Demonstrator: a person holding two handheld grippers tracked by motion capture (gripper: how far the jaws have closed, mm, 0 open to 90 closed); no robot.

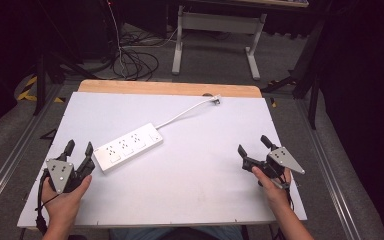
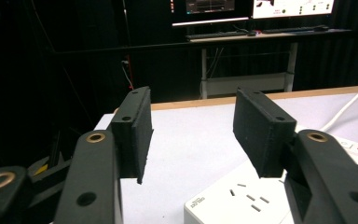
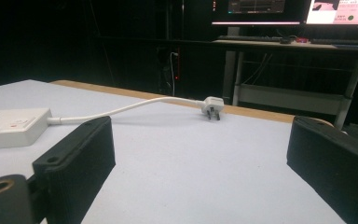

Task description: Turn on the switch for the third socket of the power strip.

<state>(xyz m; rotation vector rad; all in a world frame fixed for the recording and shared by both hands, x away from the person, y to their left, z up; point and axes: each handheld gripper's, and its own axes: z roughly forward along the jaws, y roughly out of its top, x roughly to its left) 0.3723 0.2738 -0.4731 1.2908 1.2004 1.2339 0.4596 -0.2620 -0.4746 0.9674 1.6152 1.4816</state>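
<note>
The white table has a wooden far edge. Beyond it, grey carpet carries tangled cables and a white-legged desk with lit monitors; the surroundings are dark.

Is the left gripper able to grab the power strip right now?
Probably yes. The left gripper is open and sits right beside the power strip's near end, with nothing between them. In its own view the strip lies just under the right jaw.

Left gripper: jaws spread wide, nothing between the pads. White power strip lies on the white table at about 5 o'clock, partly behind the right-hand jaw. Its white cable runs off toward 2 o'clock. Monitors at 12 o'clock.
</note>
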